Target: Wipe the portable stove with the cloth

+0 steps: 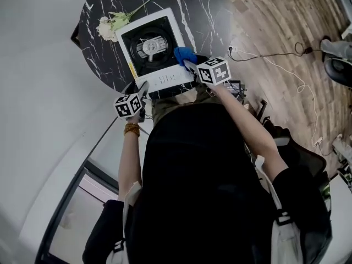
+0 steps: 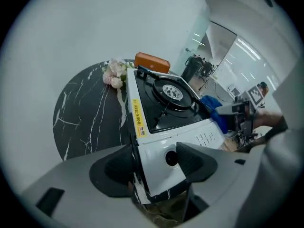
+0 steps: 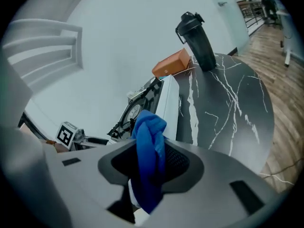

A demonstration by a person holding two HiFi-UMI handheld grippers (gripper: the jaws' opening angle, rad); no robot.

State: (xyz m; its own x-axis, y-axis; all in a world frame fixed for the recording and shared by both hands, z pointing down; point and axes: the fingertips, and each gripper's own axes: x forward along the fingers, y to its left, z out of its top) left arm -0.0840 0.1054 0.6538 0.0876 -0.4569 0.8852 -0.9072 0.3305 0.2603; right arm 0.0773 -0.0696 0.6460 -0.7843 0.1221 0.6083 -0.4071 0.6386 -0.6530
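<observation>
The right gripper (image 3: 152, 161) is squeezed shut on the bunched blue cloth (image 3: 149, 127). It is at the near right corner of the white square portable stove (image 1: 165, 79) on the round black marble worktop (image 1: 206, 15). The stove's black top lies just ahead and to the left. The left gripper (image 2: 159, 159) gapes wide around the near left corner and does not seem to squeeze it.

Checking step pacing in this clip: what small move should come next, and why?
Probably close the left gripper on the front corner of the stove, which sits between its open jaws, to steady it. The right gripper pinches the blue cloth beside the stove's right edge, ready to wipe.
</observation>
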